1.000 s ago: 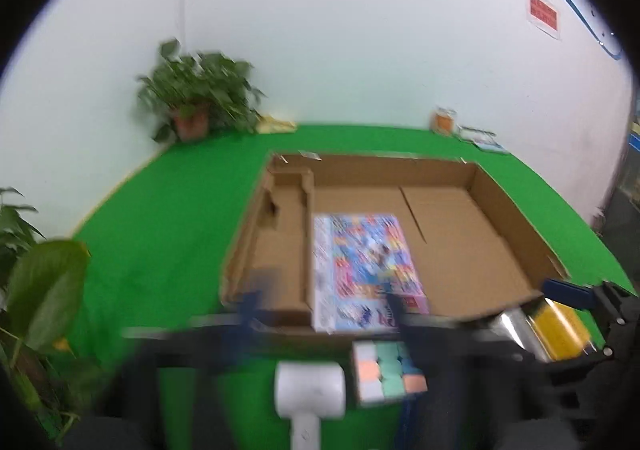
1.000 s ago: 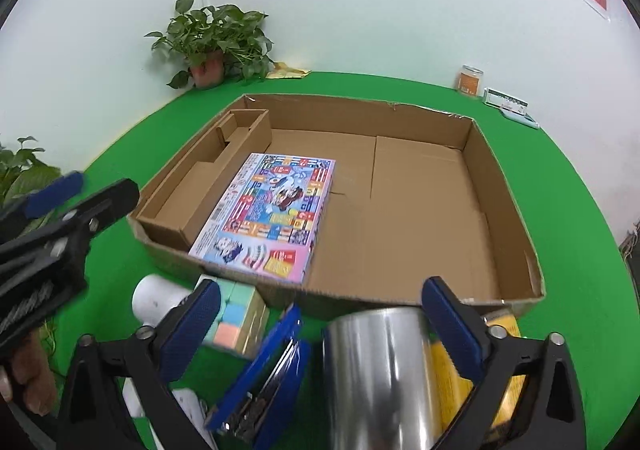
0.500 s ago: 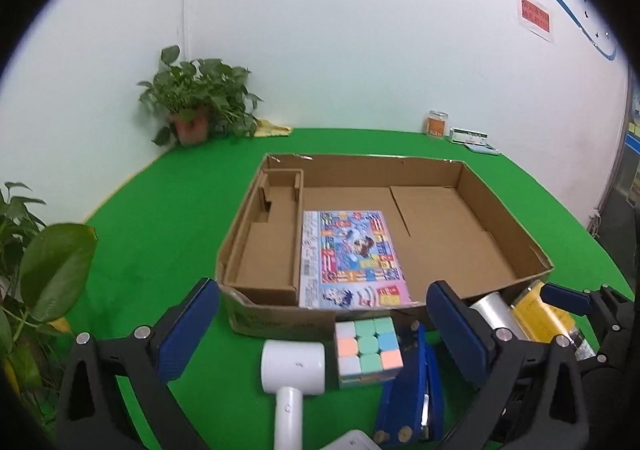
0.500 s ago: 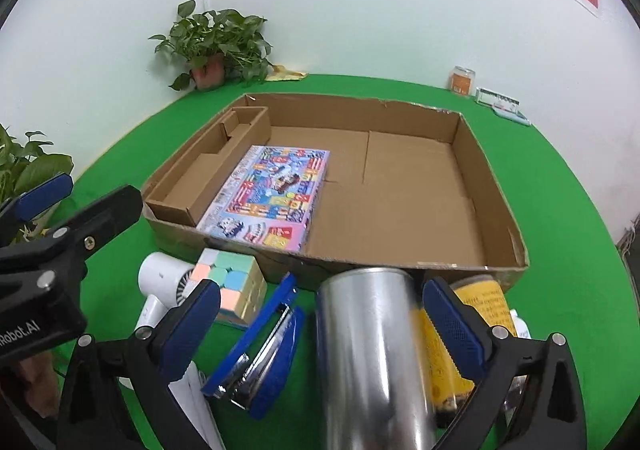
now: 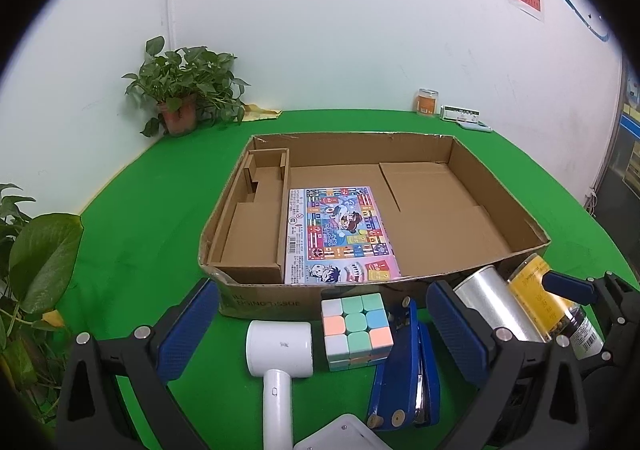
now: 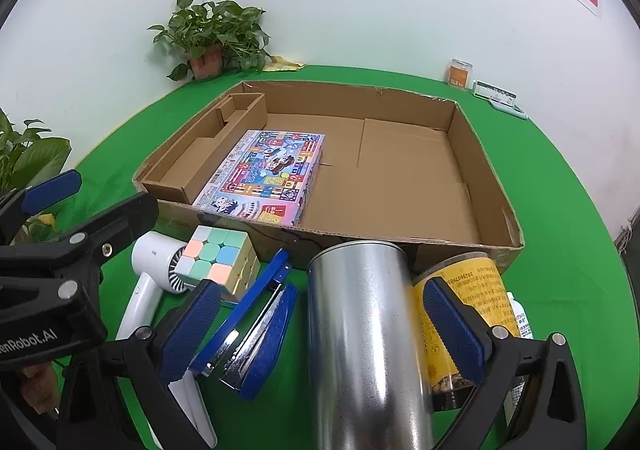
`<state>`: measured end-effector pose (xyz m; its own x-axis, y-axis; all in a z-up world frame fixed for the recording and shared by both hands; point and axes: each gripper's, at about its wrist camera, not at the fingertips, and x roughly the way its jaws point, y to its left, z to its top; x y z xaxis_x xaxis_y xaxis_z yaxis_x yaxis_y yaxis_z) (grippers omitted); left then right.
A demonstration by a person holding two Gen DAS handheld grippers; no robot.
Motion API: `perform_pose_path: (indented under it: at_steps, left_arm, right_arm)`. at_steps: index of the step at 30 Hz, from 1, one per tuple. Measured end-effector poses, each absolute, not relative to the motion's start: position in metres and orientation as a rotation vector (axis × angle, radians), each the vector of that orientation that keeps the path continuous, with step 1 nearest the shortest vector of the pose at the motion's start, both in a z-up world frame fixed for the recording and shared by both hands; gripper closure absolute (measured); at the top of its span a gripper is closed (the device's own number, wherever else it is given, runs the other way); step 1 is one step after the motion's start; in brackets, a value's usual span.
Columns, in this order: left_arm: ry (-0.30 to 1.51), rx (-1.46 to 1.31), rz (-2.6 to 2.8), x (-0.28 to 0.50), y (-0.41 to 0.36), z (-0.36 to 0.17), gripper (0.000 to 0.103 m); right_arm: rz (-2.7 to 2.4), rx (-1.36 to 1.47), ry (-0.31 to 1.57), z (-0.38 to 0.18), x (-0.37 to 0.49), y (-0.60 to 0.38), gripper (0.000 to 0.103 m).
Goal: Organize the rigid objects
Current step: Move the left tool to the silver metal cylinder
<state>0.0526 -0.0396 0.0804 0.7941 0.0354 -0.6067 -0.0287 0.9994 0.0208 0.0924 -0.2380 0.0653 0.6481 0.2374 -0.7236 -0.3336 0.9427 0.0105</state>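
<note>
An open cardboard box (image 5: pixel 496 186) (image 6: pixel 492 170) lies on the green table and holds a colourful game box (image 5: pixel 340 234) (image 6: pixel 268 174). In front of it lie a pastel cube (image 5: pixel 356 330) (image 6: pixel 216 262), a white hair dryer (image 5: pixel 278 354) (image 6: pixel 152 274), a blue stapler (image 5: pixel 404 366) (image 6: pixel 256 334), a silver can (image 5: pixel 492 306) (image 6: pixel 364 338) and a yellow jar (image 5: pixel 540 302) (image 6: pixel 460 290). My left gripper (image 5: pixel 324 334) is open and empty above the cube and dryer. My right gripper (image 6: pixel 320 334) is open, its jaws either side of the silver can.
A potted plant (image 5: pixel 180 98) stands at the back left corner, and leaves (image 5: pixel 40 250) crowd the left edge. A small orange jar (image 5: pixel 427 101) and flat items sit at the back right by the wall. A white bottle (image 6: pixel 520 318) lies beside the yellow jar.
Both grippers have pulled back from the box toward the near edge. The game box lies in the cardboard box, and the left gripper is open and empty behind the cube and dryer.
</note>
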Motion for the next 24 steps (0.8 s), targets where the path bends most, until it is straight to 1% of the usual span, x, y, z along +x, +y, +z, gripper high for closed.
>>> perform_pose_path:
  at_steps: [15, 19, 24]
  left_arm:
    - [0.779, -0.051, -0.05, 0.065, -0.039, 0.062, 0.0]
    - [0.88, -0.089, -0.185, 0.067, -0.043, 0.051, 0.0]
    - [0.963, -0.129, -0.314, 0.064, -0.052, 0.033, 0.0]
  right_arm:
    - [0.297, -0.107, 0.832, 0.055, 0.087, -0.246, 0.001]
    - [0.343, -0.08, 0.81, 0.05, 0.073, -0.263, 0.001]
    - [0.434, -0.028, 0.766, 0.042, 0.04, -0.295, 0.001]
